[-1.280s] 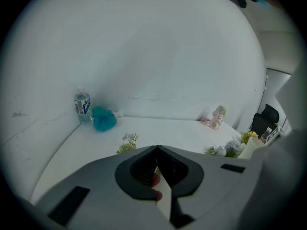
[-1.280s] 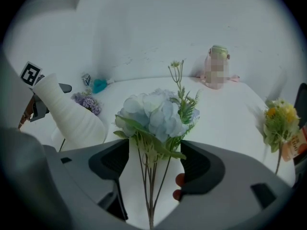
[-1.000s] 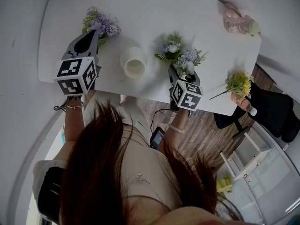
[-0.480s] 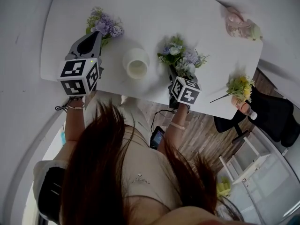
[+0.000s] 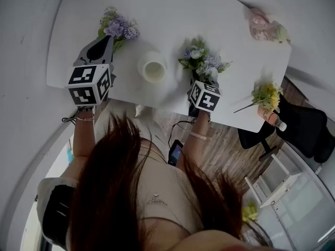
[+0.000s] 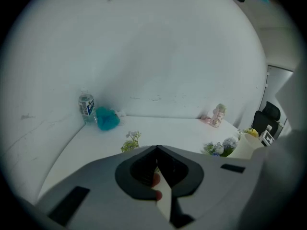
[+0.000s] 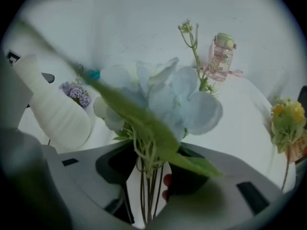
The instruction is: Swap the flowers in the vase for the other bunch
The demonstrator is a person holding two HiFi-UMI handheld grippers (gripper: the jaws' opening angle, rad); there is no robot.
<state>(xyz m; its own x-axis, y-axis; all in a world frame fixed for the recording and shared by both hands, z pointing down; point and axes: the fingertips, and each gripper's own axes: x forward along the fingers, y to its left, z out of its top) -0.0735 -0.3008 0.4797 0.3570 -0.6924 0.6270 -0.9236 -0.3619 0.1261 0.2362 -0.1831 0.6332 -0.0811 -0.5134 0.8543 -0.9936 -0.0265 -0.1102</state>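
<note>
White vase (image 5: pixel 152 68) stands empty on the tabletop (image 5: pixel 172 14). Just right of it is the pale blue bunch (image 7: pixel 158 99), stems between my right claw (image 7: pixel 149 174), whose jaws have just been closing but aren't pinching yet. My left claw (image 6: pixel 157 147) is pressed together, empty. Next, I reckon: clamp, lift, steer the stems into the vase.

We hold the left gripper (image 6: pixel 157 147) tilted forward and down, jaws fully together, nothing between them. The right gripper (image 7: pixel 147 176) pitches steeper; its jaws have just been closing around the flower stems (image 7: pixel 152 195), a gap showing beside them. Grippers well apart.
</note>
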